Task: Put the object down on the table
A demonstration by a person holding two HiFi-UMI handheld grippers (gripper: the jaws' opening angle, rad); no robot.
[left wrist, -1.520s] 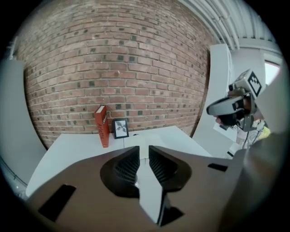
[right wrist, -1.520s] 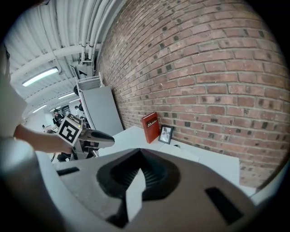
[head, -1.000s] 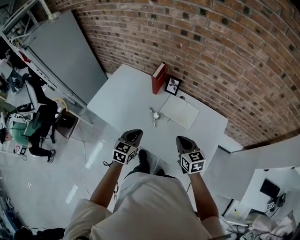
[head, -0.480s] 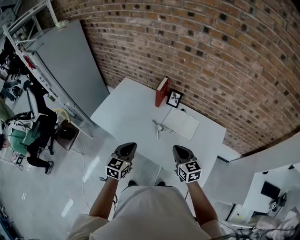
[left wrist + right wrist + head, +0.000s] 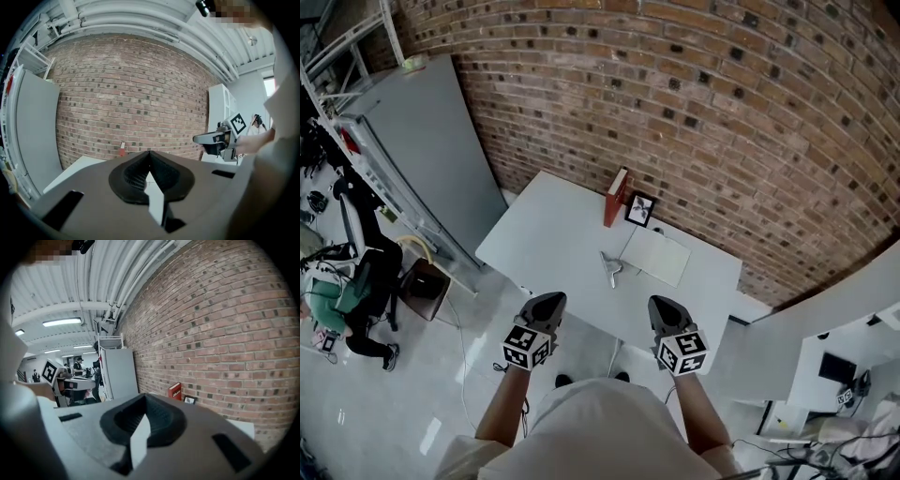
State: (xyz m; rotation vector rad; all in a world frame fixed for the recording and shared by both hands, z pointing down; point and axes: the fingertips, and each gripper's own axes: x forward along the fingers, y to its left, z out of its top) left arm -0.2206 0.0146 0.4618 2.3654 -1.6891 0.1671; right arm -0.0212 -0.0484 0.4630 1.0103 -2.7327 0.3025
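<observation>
A small silvery object (image 5: pixel 611 268) lies on the white table (image 5: pixel 553 230), just left of a white pad (image 5: pixel 662 258). Neither gripper touches it. My left gripper (image 5: pixel 546 306) and right gripper (image 5: pixel 664 311) hang side by side in front of the table's near edge, both shut with nothing between the jaws. In the left gripper view the left gripper (image 5: pixel 149 152) has its jaw tips meeting, and the right gripper (image 5: pixel 220 139) shows at the right. In the right gripper view the right gripper (image 5: pixel 145 395) is likewise closed, and the left gripper (image 5: pixel 65 379) shows at the left.
A red book (image 5: pixel 617 197) and a small picture frame (image 5: pixel 639 210) stand at the table's far edge against the brick wall (image 5: pixel 722 112). A tall grey cabinet (image 5: pixel 431 150) stands left of the table. White furniture (image 5: pixel 825 319) is at the right, and a seated person (image 5: pixel 356 281) at the far left.
Both grippers have risen and drawn back from the table, which now looks smaller and farther. They stayed shut and empty. The silvery object has not moved on the table.
</observation>
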